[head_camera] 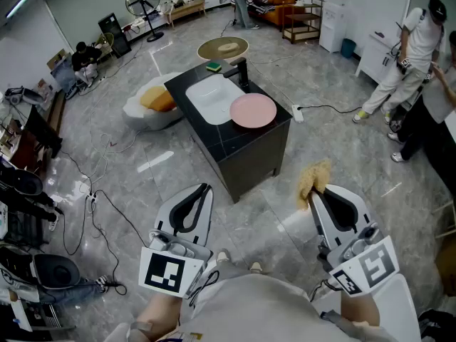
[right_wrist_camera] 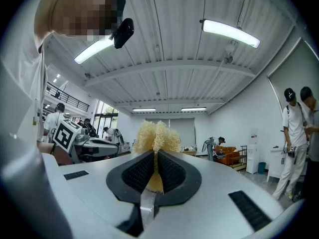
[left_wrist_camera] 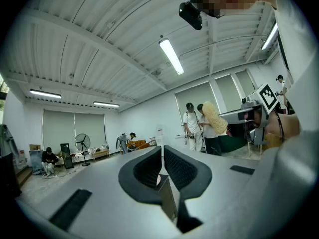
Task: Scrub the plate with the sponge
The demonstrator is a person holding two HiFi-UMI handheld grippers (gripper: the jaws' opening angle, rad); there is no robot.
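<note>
The pink plate (head_camera: 253, 110) lies on a black counter (head_camera: 246, 148), beside a white sink (head_camera: 211, 98); the counter stands well ahead of me on the floor. My right gripper (head_camera: 315, 191) (right_wrist_camera: 155, 158) is shut on a yellow fibrous sponge (head_camera: 313, 179) (right_wrist_camera: 157, 136), whose tuft sticks out past the fingertips. It also shows in the left gripper view as the sponge (left_wrist_camera: 215, 118). My left gripper (head_camera: 201, 189) (left_wrist_camera: 162, 156) is shut with nothing between its jaws. Both grippers are held level near my body, far from the plate.
A small green sponge (head_camera: 214, 67) and a black faucet (head_camera: 243, 73) are at the counter's far side. Cables (head_camera: 107, 219) trail over the floor at left. A white seat with a yellow cushion (head_camera: 157, 100) stands left of the counter. People (head_camera: 406, 63) stand at right.
</note>
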